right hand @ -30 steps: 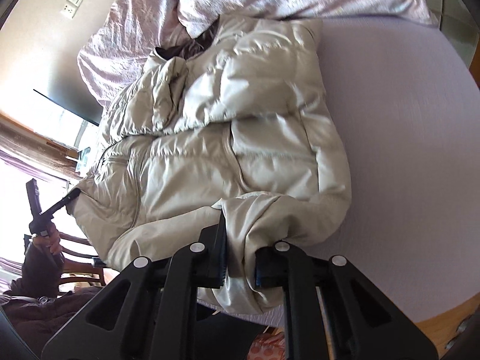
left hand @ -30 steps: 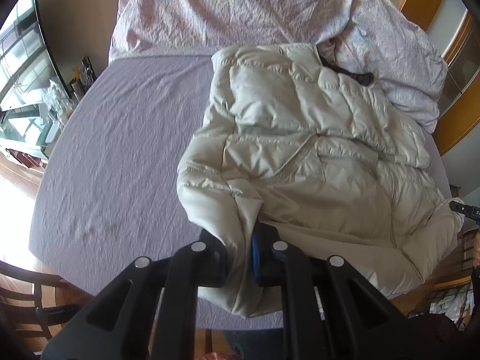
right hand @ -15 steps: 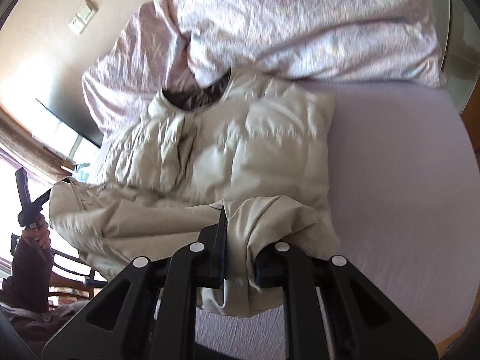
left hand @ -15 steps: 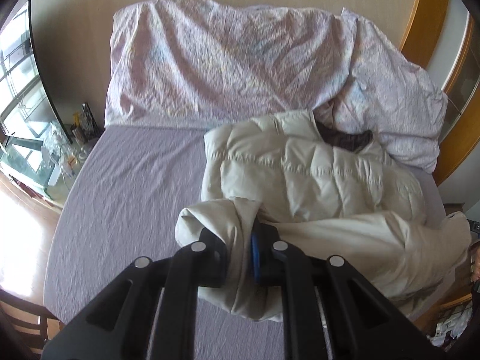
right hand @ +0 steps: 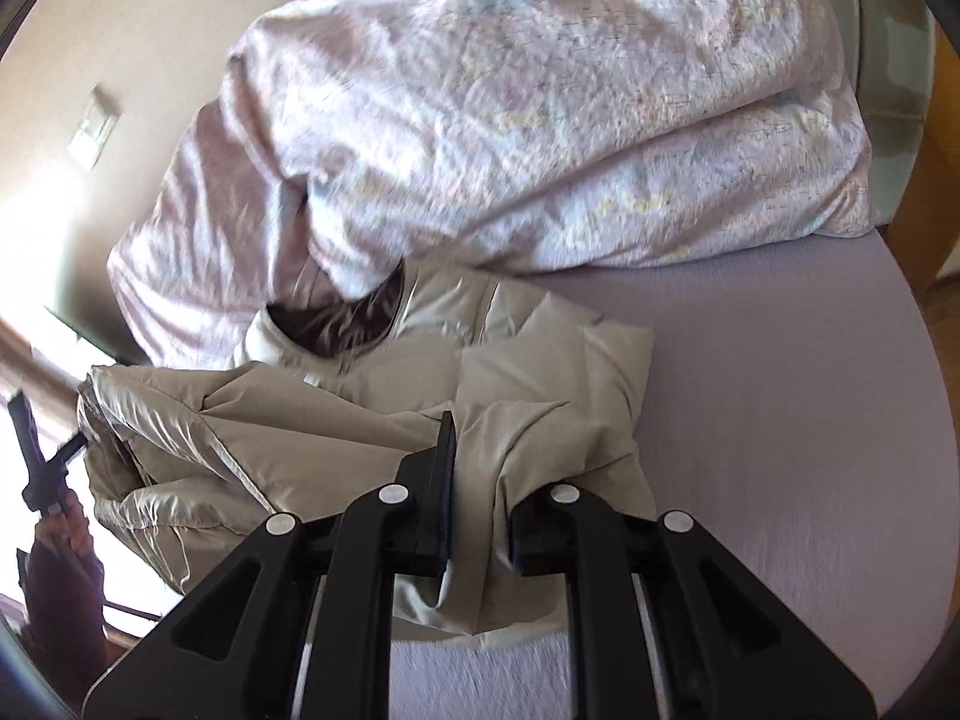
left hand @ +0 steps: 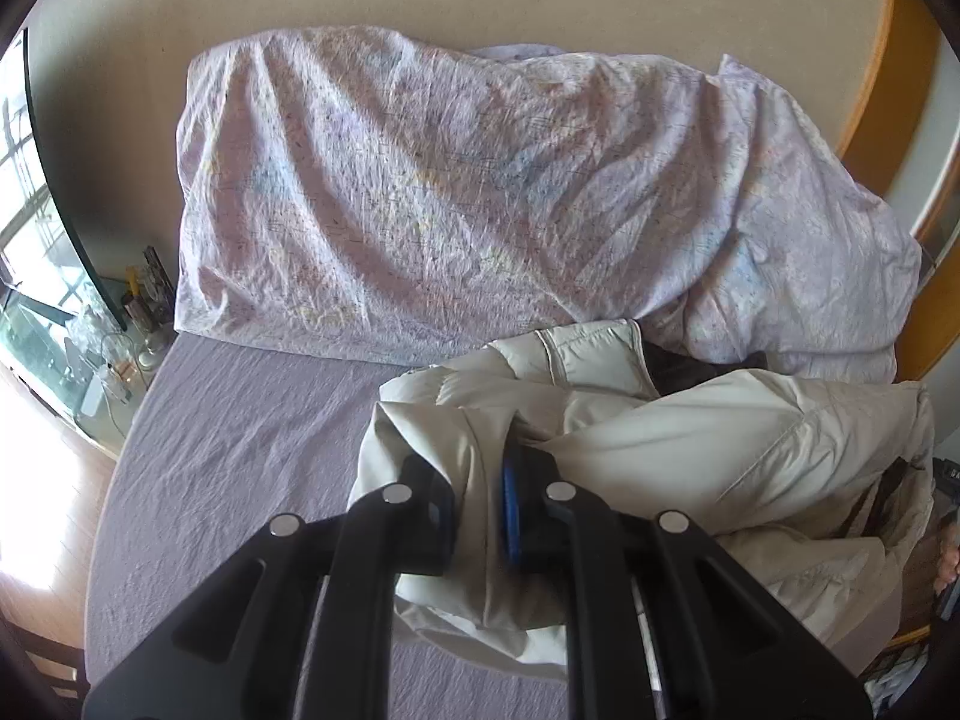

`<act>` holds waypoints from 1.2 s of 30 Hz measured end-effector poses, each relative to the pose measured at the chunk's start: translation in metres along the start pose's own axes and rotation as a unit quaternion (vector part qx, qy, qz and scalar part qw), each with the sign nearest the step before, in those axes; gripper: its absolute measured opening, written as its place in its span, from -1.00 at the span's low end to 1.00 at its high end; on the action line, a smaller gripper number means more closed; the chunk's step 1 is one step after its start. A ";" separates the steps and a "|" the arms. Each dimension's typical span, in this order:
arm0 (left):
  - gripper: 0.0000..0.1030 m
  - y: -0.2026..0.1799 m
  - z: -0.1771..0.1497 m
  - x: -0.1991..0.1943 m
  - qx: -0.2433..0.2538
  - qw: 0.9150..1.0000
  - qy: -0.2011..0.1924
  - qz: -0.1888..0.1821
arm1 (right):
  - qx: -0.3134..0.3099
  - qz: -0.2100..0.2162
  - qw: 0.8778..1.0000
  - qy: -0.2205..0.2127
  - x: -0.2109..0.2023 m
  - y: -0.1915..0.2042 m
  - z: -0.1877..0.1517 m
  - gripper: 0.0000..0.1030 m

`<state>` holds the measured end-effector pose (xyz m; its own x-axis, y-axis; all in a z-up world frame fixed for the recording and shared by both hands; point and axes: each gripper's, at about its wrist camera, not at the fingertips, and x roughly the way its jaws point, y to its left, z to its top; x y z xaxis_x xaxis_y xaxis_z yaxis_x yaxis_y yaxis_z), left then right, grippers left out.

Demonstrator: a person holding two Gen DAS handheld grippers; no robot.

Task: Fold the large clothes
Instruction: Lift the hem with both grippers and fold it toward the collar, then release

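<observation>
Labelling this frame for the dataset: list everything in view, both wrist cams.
Puffy quilted jacket: one, beige with a dark lining, bunched on the bed, its lower edge lifted.
Crumpled patterned duvet: one, pale pink-lilac, heaped at the head of the bed against the wall.
Fitted bed sheet: one, lilac, covering the mattress.
Wall switch plate: one, white, on the beige wall.
Cluttered glass side table: one, left of the bed.
Wooden frame: orange-brown, far right.
Left gripper: black, jaws shut on jacket.
Right gripper: black, jaws shut on jacket.
</observation>
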<state>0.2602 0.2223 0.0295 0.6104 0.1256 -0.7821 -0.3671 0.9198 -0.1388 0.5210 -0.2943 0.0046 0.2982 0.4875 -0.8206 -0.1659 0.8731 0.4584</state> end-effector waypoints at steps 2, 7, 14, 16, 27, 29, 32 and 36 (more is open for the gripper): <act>-0.76 0.002 0.006 0.013 -0.012 1.000 0.008 -0.001 | 0.012 -0.004 1.000 -0.004 0.008 0.000 0.009 -0.73; -0.75 0.004 0.014 0.041 -0.025 0.999 0.022 0.004 | 0.043 -0.013 0.999 -0.002 0.033 -0.005 0.026 -0.73; -0.74 0.002 0.030 0.081 -0.029 0.999 0.044 0.015 | 0.068 -0.032 0.997 0.016 0.072 -0.017 0.044 -0.73; -0.74 0.002 0.033 0.094 -0.030 0.998 0.052 0.020 | 0.077 -0.037 0.996 0.022 0.085 -0.022 0.047 -0.73; -0.67 -0.004 0.047 0.159 -0.045 0.995 0.082 0.044 | 0.155 -0.021 0.986 0.060 0.136 -0.057 0.060 -0.70; -0.66 -0.006 0.048 0.166 -0.047 0.994 0.084 0.046 | 0.175 -0.008 0.982 0.065 0.136 -0.066 0.060 -0.69; -0.62 -0.005 0.050 0.171 -0.057 0.993 0.089 0.045 | 0.199 0.018 0.978 0.063 0.128 -0.077 0.062 -0.67; -0.56 -0.001 0.055 0.168 -0.076 0.993 0.090 0.031 | 0.209 0.031 0.976 0.057 0.112 -0.084 0.063 -0.64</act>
<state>0.4018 0.2627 -0.0683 0.4533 0.1000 -0.8857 -0.5108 0.8435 -0.1662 0.6272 -0.3135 -0.1043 0.1890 0.5566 -0.8090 0.2252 0.7773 0.5875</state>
